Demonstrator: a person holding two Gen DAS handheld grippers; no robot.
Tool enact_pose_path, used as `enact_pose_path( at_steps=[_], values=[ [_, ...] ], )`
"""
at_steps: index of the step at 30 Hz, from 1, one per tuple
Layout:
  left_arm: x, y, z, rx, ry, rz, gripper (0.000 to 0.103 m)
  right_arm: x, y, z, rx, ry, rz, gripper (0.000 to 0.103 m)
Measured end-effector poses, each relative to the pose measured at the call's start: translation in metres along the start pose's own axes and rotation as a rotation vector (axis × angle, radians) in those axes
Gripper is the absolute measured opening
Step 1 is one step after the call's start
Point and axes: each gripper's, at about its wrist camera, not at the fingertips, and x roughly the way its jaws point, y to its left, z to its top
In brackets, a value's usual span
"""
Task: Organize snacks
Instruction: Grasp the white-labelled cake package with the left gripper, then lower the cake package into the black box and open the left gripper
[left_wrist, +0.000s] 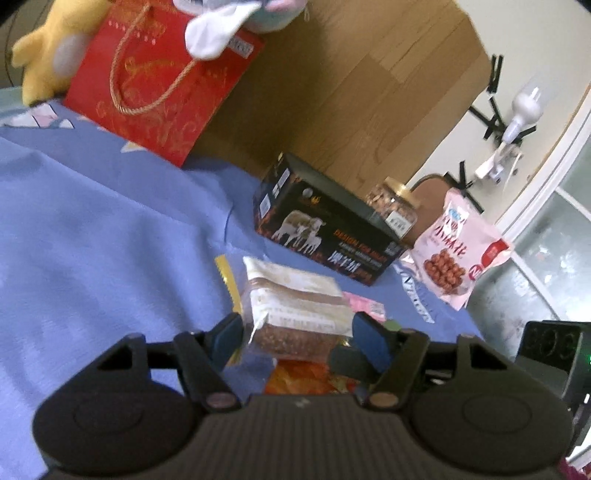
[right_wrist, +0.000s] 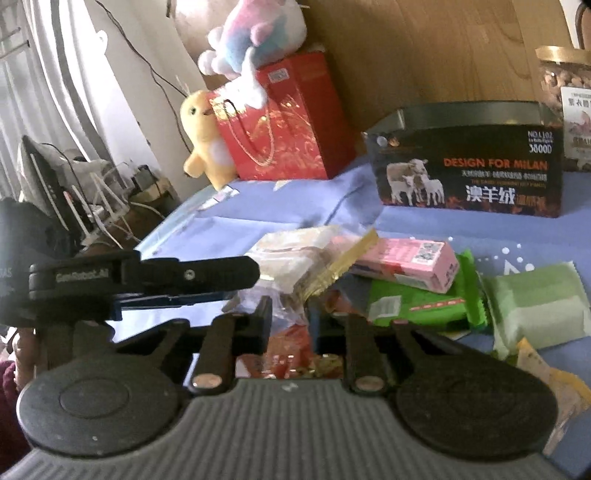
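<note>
In the left wrist view a white and brown cake packet (left_wrist: 295, 314) sits between the blue pads of my left gripper (left_wrist: 299, 336), which touch both its sides. Beneath it lies a red-orange snack packet (left_wrist: 299, 380). In the right wrist view my right gripper (right_wrist: 291, 317) stands narrow, its jaws pinching that red packet in clear wrap (right_wrist: 290, 336). The left gripper's fingers (right_wrist: 207, 275) reach in from the left onto the cake packet (right_wrist: 288, 254). A pink box (right_wrist: 406, 262) and two green packets (right_wrist: 417, 306) (right_wrist: 539, 310) lie to the right in the pile.
A black box with sheep (right_wrist: 469, 162) and a nut jar (right_wrist: 565, 92) stand behind the pile on the blue sheet (left_wrist: 92, 221). A pink peanut bag (left_wrist: 458, 251) leans at the bed's edge. A red gift bag (left_wrist: 155, 85) and plush toys (left_wrist: 48, 55) stand at the back.
</note>
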Motion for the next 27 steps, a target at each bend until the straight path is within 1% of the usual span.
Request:
enact_pose_path(
  at_steps=[3, 7, 9, 13, 16, 18, 21, 23, 24, 25, 26, 27],
  values=[
    [-0.011, -0.004, -0.003, 0.012, -0.015, 0.007, 0.066, -0.003, 0.006, 0.000, -0.013, -0.016, 0.012, 0.019],
    [-0.010, -0.014, 0.004, 0.039, -0.016, 0.004, 0.066, -0.010, 0.006, 0.007, -0.015, -0.062, 0.010, 0.019],
    [-0.005, -0.023, 0.014, 0.061, -0.026, -0.003, 0.066, -0.015, 0.003, 0.015, -0.013, -0.091, 0.000, 0.019],
    [0.011, -0.049, 0.041, 0.155, -0.057, -0.033, 0.066, -0.025, -0.006, 0.036, -0.041, -0.162, -0.051, 0.019],
    [0.034, -0.070, 0.067, 0.230, -0.090, -0.060, 0.066, -0.027, -0.023, 0.060, -0.042, -0.217, -0.098, 0.019],
    [0.056, -0.080, 0.085, 0.254, -0.100, -0.081, 0.066, -0.023, -0.038, 0.076, -0.039, -0.248, -0.142, 0.019],
    [0.097, -0.088, 0.105, 0.280, -0.109, -0.087, 0.066, -0.007, -0.061, 0.097, -0.054, -0.284, -0.224, 0.020],
    [0.125, -0.091, 0.113, 0.284, -0.114, -0.060, 0.068, 0.007, -0.075, 0.108, -0.063, -0.283, -0.275, 0.023],
    [0.138, -0.091, 0.114, 0.282, -0.117, -0.021, 0.068, 0.012, -0.081, 0.112, -0.064, -0.279, -0.283, 0.024],
    [0.148, -0.088, 0.115, 0.281, -0.101, 0.007, 0.069, 0.015, -0.086, 0.115, -0.056, -0.275, -0.302, 0.031],
    [0.154, -0.085, 0.116, 0.262, -0.090, 0.014, 0.068, 0.014, -0.090, 0.114, -0.039, -0.265, -0.323, 0.035],
    [0.153, -0.080, 0.114, 0.232, -0.077, 0.007, 0.068, 0.010, -0.093, 0.112, -0.022, -0.266, -0.313, 0.036]
  ],
)
